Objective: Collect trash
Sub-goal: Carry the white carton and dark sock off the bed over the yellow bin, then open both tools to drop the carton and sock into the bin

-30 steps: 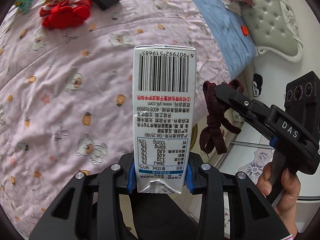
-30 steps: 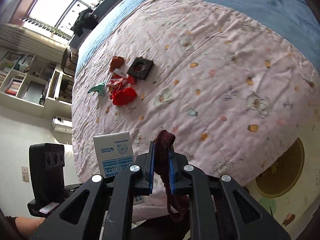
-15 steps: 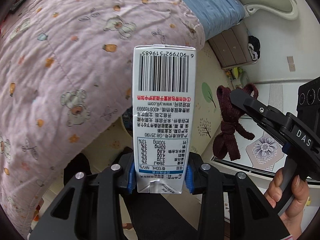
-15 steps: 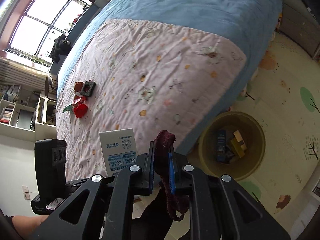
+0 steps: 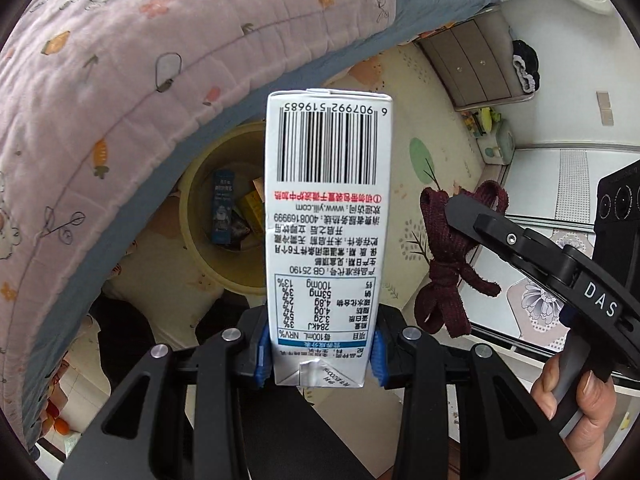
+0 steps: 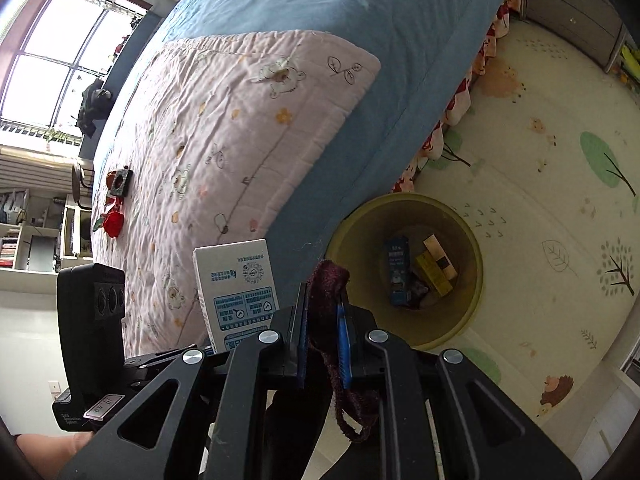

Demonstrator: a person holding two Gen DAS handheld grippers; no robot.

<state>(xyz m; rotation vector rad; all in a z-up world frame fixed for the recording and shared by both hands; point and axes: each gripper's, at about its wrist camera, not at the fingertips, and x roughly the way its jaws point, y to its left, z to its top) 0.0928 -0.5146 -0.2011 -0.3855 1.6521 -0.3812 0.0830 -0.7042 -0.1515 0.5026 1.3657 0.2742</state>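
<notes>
My left gripper (image 5: 318,354) is shut on a white milk carton (image 5: 326,216) with a barcode, held upright in front of the lens. The same carton (image 6: 236,284) shows at the left of the right wrist view. My right gripper (image 6: 323,344) is shut on a dark red knotted ribbon (image 6: 330,280), which hangs from its jaws at the right of the left wrist view, ribbon (image 5: 448,264). Below both, on the floor beside the bed, stands a yellow-green round bin (image 6: 476,248), bin (image 5: 196,184), with several small boxes inside.
A bed with a pink bear-print quilt (image 6: 224,128) and blue sheet (image 6: 360,12) fills the left. Red and black items (image 6: 116,200) lie far off on the quilt. A patterned play mat (image 6: 560,184) covers the floor; a grey drawer unit (image 5: 472,64) stands by the wall.
Both grippers swung away from over the quilt, past the bed's edge and downward. The bin has come into view beneath them and grown larger. Carton and ribbon stay gripped.
</notes>
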